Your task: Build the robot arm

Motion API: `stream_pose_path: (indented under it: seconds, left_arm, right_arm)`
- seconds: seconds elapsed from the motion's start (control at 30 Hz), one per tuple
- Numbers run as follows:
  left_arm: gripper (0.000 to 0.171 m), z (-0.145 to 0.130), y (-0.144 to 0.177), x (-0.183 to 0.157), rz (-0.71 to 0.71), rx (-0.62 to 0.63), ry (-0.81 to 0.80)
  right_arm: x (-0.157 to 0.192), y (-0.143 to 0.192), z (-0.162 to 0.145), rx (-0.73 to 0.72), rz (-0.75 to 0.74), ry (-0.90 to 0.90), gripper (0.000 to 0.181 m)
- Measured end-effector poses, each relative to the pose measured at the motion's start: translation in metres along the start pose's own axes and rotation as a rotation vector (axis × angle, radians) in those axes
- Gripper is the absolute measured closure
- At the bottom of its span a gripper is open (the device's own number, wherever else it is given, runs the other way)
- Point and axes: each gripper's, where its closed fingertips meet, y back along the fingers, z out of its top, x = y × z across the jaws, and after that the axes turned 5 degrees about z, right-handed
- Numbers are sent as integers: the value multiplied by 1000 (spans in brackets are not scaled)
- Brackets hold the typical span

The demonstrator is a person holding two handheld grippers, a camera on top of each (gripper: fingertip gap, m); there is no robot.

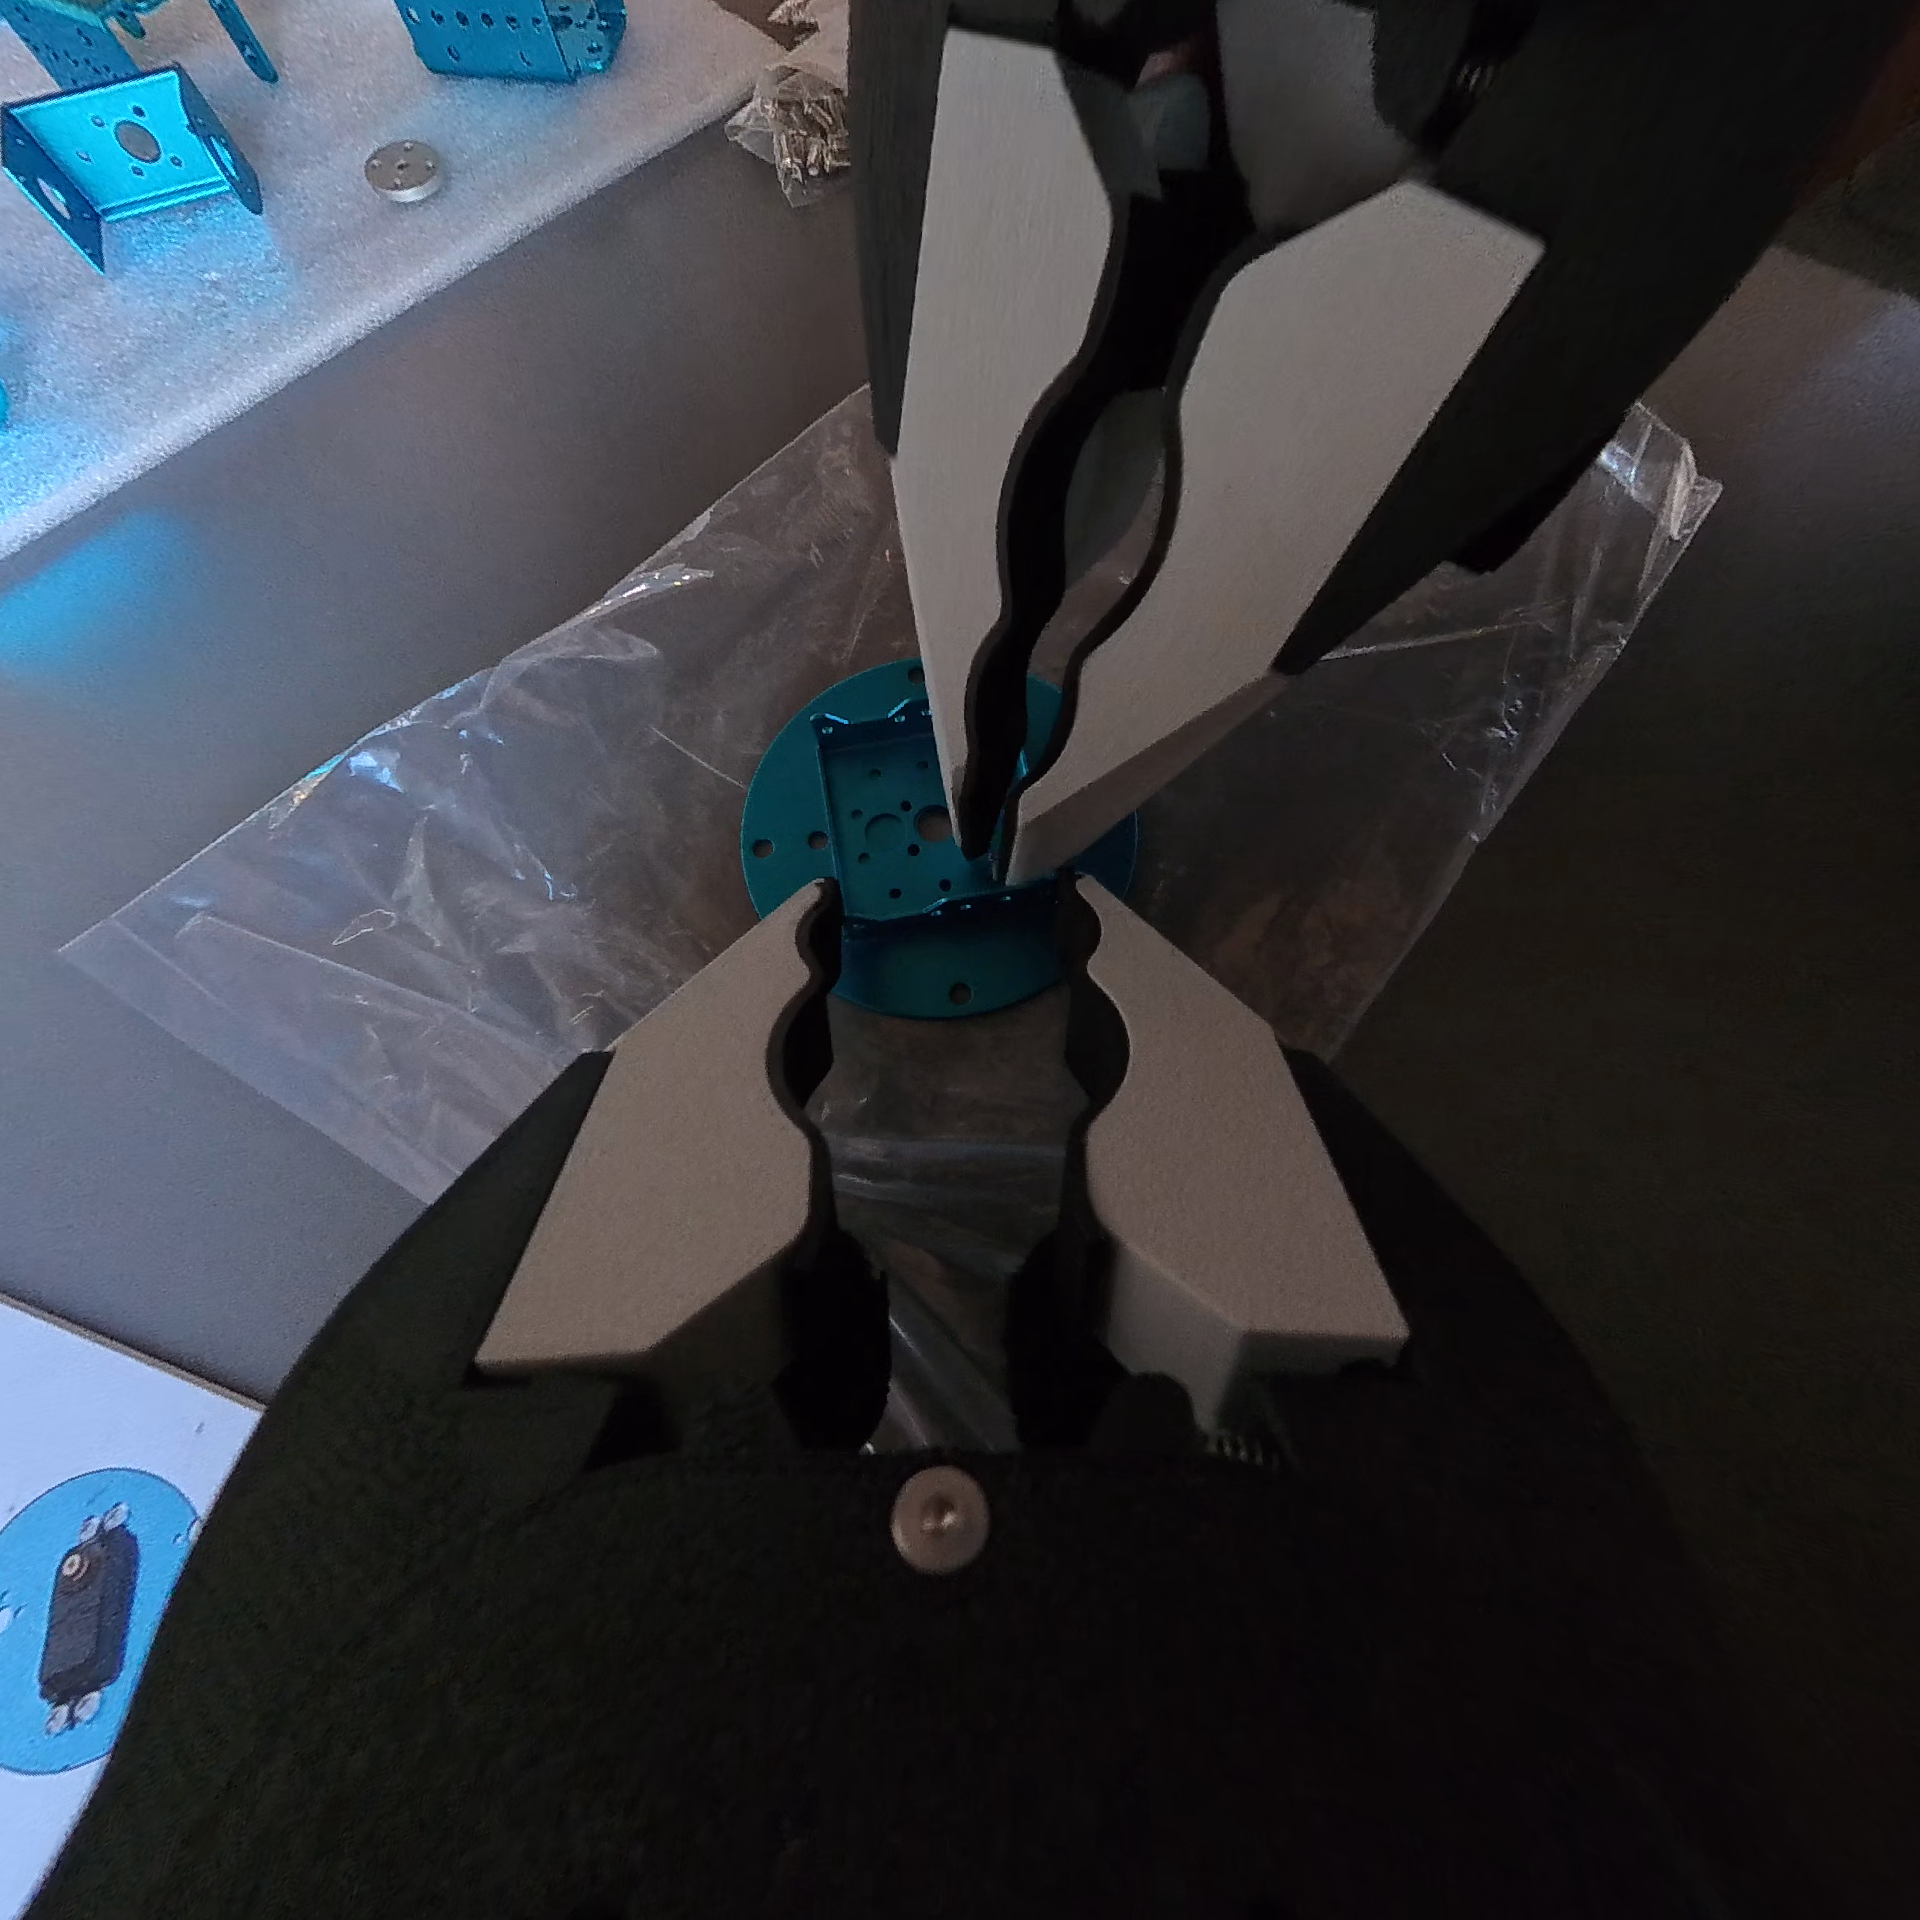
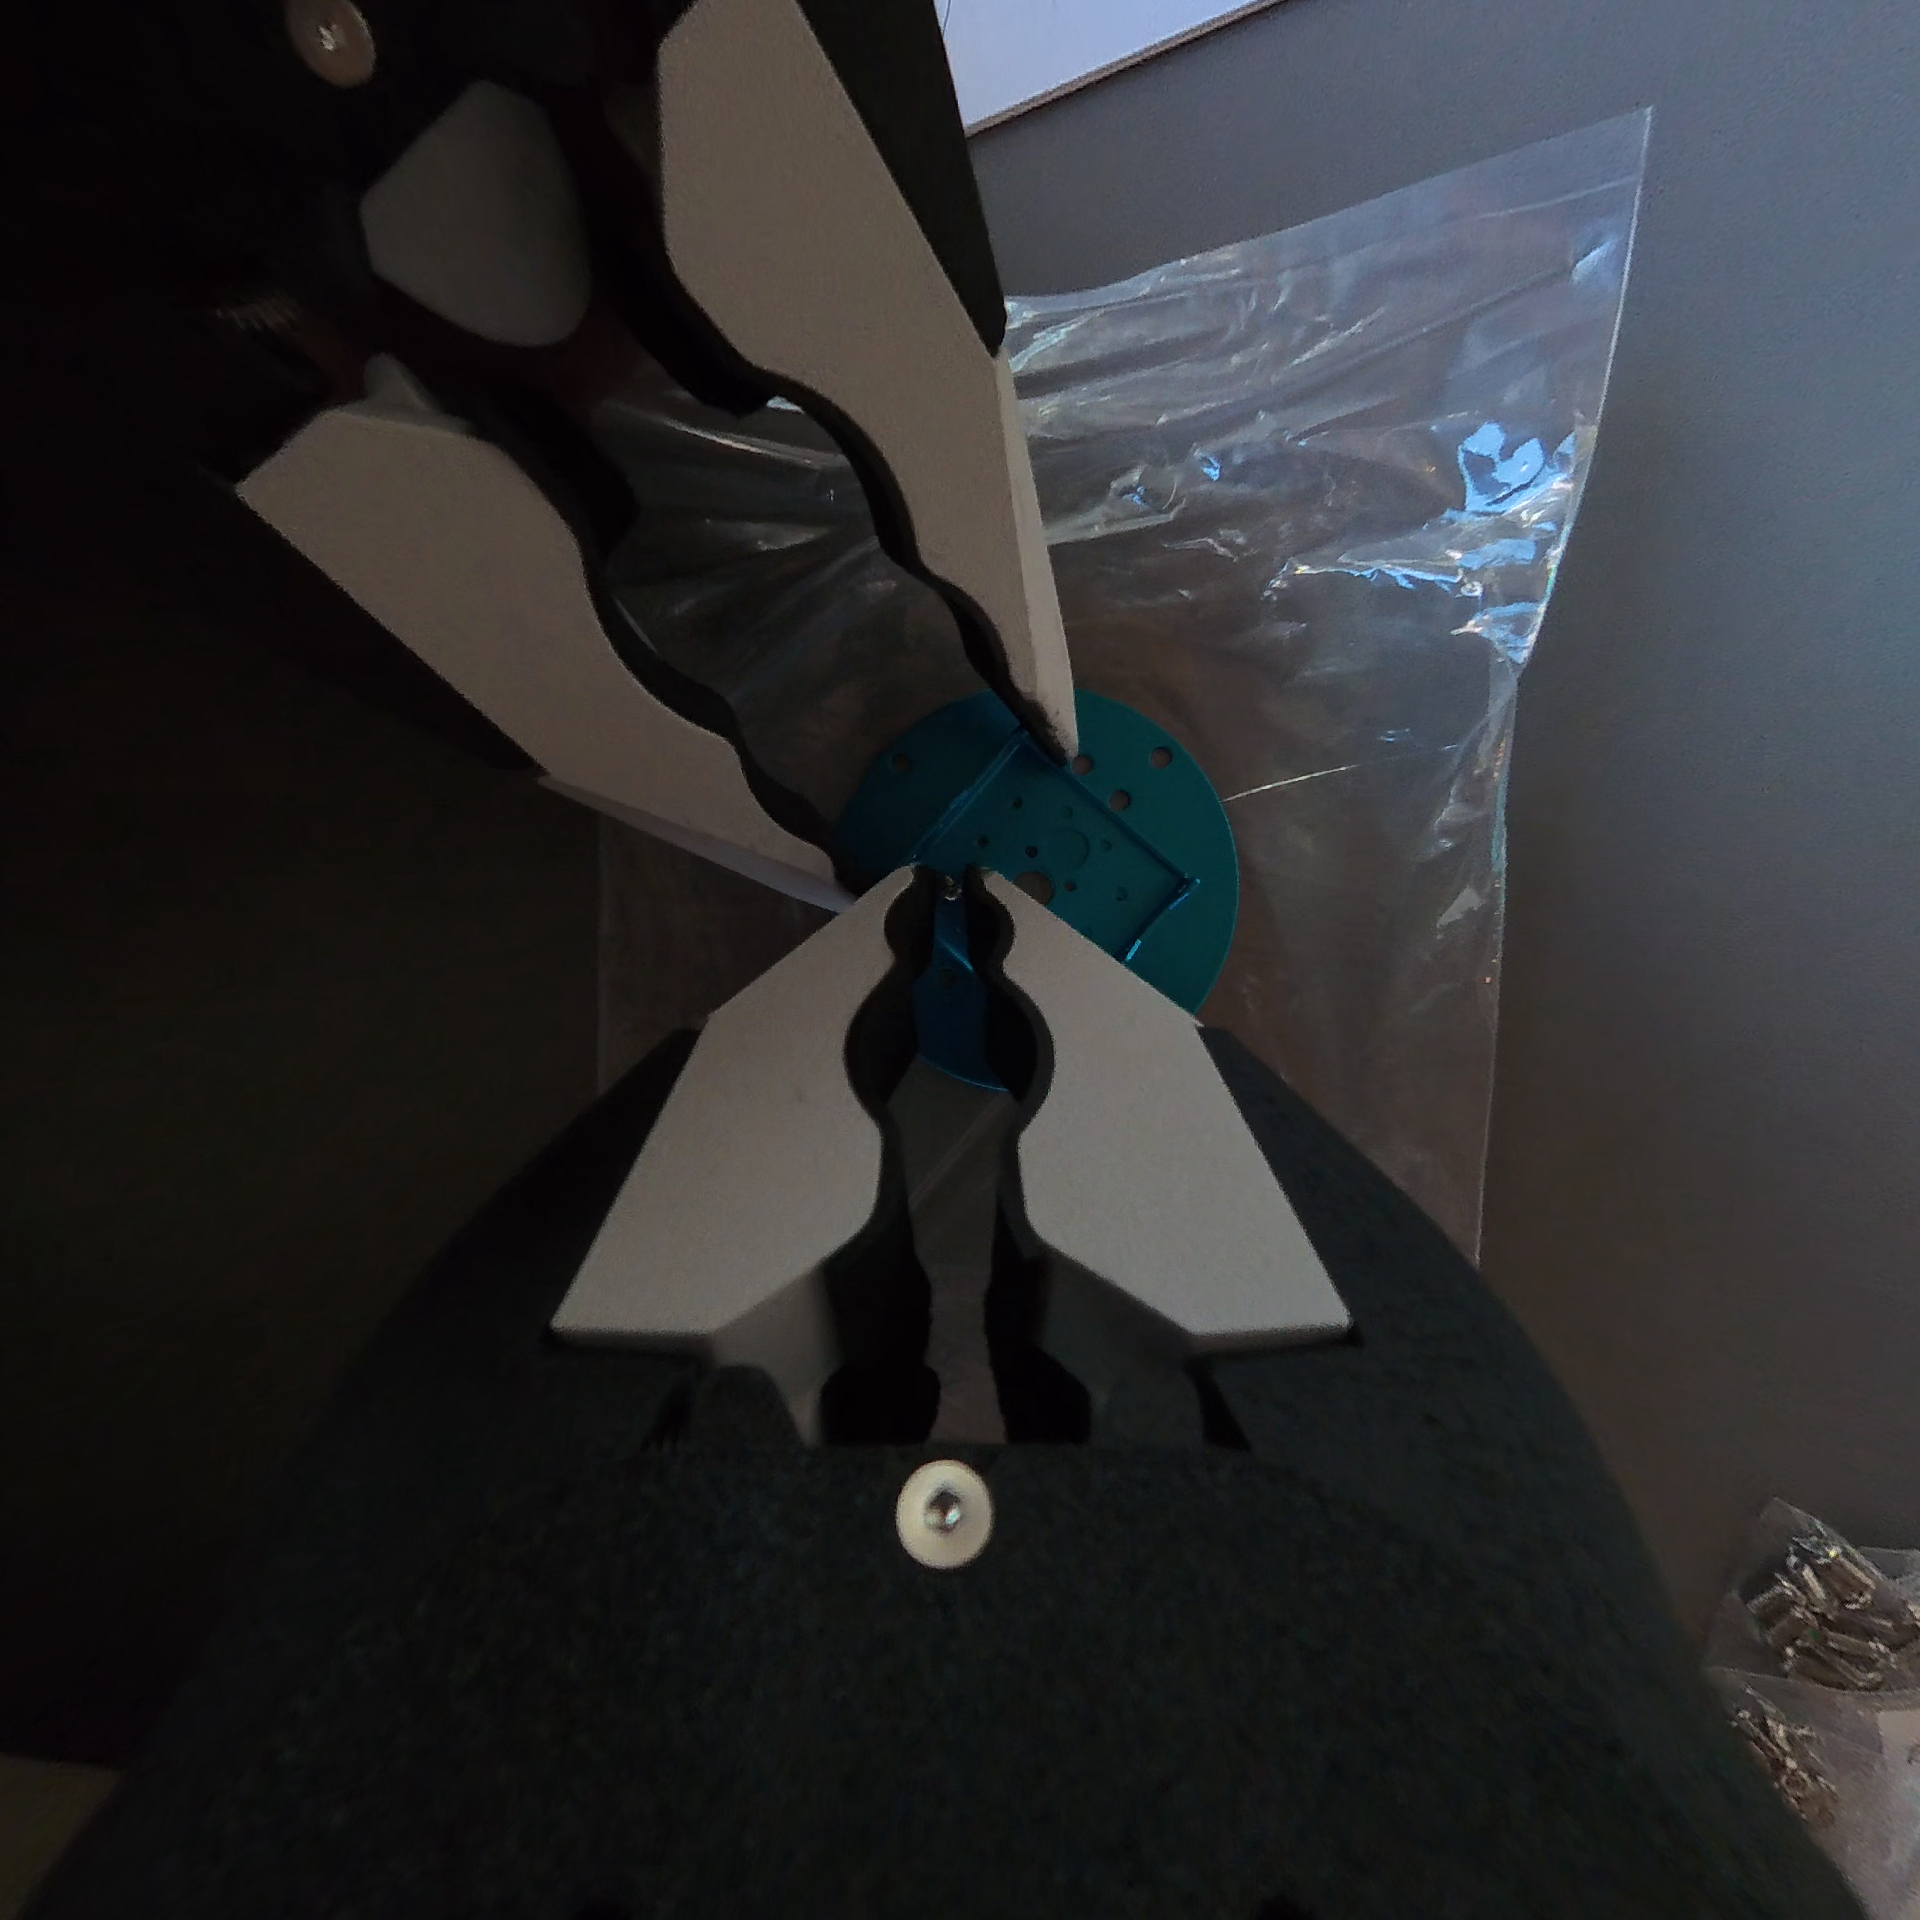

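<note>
Blurred printed sheet cut off at edge; tiny object in right claw unidentifiable.

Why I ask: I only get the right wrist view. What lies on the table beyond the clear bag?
Observer: A pale foam sheet carrying several blue U-brackets.
Operator: Anything else on it?
Observer: A small silver round hub, lying flat beside them.
Operator: And where do my own fingers end up?
Observer: The right gripper comes down with its tips together on the perforated floor of the blue bracket. The left gripper appears to clamp that bracket by its ends on the blue disc.
</note>
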Motion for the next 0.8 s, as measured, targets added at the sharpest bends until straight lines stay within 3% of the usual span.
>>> stream_pose_path:
  seconds: [0.33, 0.8]
  left_arm:
    - [131, 0, 0, 0, 2, 0, -2]
    - [131, 0, 0, 0, 1, 1, -1]
  right_arm:
    - [-3, 13, 2, -132, -21, -19, 181]
    - [2, 0, 1, -125, 16, -10, 181]
